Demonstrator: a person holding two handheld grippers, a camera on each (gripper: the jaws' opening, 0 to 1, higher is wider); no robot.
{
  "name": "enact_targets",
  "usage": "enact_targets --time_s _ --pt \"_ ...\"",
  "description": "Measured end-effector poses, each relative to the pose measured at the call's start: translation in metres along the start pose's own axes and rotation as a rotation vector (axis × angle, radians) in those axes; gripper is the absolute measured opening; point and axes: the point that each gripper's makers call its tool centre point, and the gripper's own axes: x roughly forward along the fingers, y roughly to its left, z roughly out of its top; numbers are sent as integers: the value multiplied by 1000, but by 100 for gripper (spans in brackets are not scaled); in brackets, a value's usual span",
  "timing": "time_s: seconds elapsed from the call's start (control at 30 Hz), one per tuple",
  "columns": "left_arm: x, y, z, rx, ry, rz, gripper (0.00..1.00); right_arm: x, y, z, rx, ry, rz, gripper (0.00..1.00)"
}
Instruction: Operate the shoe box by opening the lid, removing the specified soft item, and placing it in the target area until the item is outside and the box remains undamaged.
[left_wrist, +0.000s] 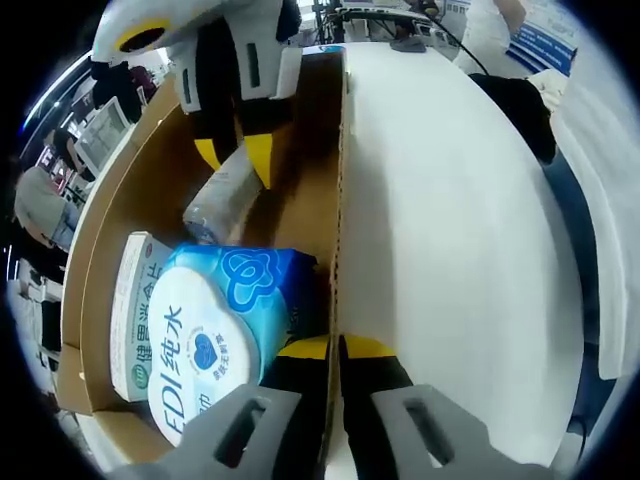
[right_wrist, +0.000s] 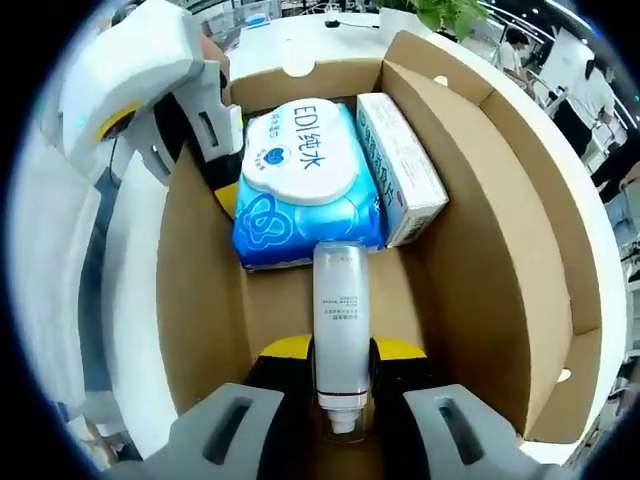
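Observation:
An open cardboard shoe box (right_wrist: 200, 300) holds a blue and white wet-wipes pack (right_wrist: 305, 180), a white carton (right_wrist: 400, 165) beside it and a silvery tube (right_wrist: 340, 310). My right gripper (right_wrist: 340, 350) is inside the box, shut on the tube's cap end, and the tube's far end touches the wipes pack. My left gripper (left_wrist: 336, 347) is shut on the box's side wall (left_wrist: 335, 200), one jaw inside and one outside. The left gripper view has the wipes pack (left_wrist: 215, 320), the carton (left_wrist: 135, 300), the tube (left_wrist: 222, 200) and the right gripper (left_wrist: 235, 160). The left gripper (right_wrist: 190, 175) clamps the wall at upper left.
The raised brown flap (right_wrist: 520, 230) stands along the box's far side from the left gripper. A white surface (left_wrist: 450, 250) runs outside the gripped wall. People and desks (right_wrist: 590, 90) stand in the background, with a plant (right_wrist: 440, 12) beyond the box.

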Motion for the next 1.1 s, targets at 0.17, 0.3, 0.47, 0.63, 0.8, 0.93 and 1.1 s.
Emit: enact_targets --time_s 0.17,0.3,0.47,0.63,0.8,0.93,1.1 --pt "-1 0 0 2 1 2 2 -10 0 5 11 -9 -18 19" --pt "0 0 0 4 2 3 2 -18 0 11 23 -23 -35 19" --pt "-1 0 0 17 4 6 2 -30 2 20 102 -63 -51 19" --pt "-1 2 -1 11 3 5 2 -36 3 26 117 -81 -65 19" --pt "-1 2 -1 10 3 6 2 -43 1 28 178 -107 -85 19" --pt "-1 2 -1 10 2 8 2 -51 2 31 227 -128 -112 19" --pt "-1 2 -1 17 4 5 1 -60 0 30 240 -135 -146 19"
